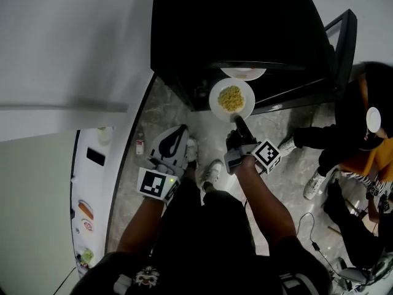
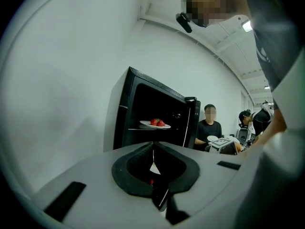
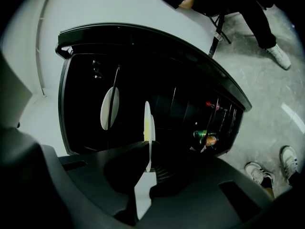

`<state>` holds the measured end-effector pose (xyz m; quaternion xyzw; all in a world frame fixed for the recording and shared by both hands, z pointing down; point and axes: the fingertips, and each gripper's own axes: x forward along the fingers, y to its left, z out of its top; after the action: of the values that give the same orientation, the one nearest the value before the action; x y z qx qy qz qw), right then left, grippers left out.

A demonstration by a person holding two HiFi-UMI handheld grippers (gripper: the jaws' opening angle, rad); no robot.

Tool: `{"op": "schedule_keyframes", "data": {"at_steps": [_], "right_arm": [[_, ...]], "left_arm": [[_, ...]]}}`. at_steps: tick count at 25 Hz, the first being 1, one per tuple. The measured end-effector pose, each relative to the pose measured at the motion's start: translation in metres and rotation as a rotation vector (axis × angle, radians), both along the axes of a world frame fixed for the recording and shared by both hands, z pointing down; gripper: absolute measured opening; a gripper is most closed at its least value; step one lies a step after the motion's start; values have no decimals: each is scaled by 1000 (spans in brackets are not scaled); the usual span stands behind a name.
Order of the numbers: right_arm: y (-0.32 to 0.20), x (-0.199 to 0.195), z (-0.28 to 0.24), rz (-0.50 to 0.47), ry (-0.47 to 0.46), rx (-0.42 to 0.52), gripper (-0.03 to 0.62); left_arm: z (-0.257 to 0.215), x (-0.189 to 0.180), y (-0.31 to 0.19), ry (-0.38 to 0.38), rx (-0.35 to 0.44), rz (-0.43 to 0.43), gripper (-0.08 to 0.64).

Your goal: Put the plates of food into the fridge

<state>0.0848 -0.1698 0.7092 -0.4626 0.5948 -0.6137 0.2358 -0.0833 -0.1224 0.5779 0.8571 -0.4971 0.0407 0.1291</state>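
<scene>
The right gripper [image 1: 239, 125] is clamped on the near rim of the plate [image 1: 215, 101] of yellow food. It holds the plate level, so that nothing slides off. The plate hangs just in front of the open fridge [image 1: 233, 23]. It is lower than the shelf where a second plate [image 1: 243, 74], with red fruit, already rests, so a lower level is probably intended. The left gripper [image 1: 179, 134], jaws together and empty, hangs by the person's leg, clear of the door [image 1: 344, 42].
</scene>
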Motion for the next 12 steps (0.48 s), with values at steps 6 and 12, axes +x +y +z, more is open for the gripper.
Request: {"op": "schedule_keyframes", "data": {"at_steps": [6,12], "right_arm": [[-29,-7,21,13,-11,-30,34],[-57,-18,50,65,-41,-65,34]], "left_arm": [[8,-8,3,13,-23,-40,23],[13,-15,-2,8,-23,-39,23]]}}
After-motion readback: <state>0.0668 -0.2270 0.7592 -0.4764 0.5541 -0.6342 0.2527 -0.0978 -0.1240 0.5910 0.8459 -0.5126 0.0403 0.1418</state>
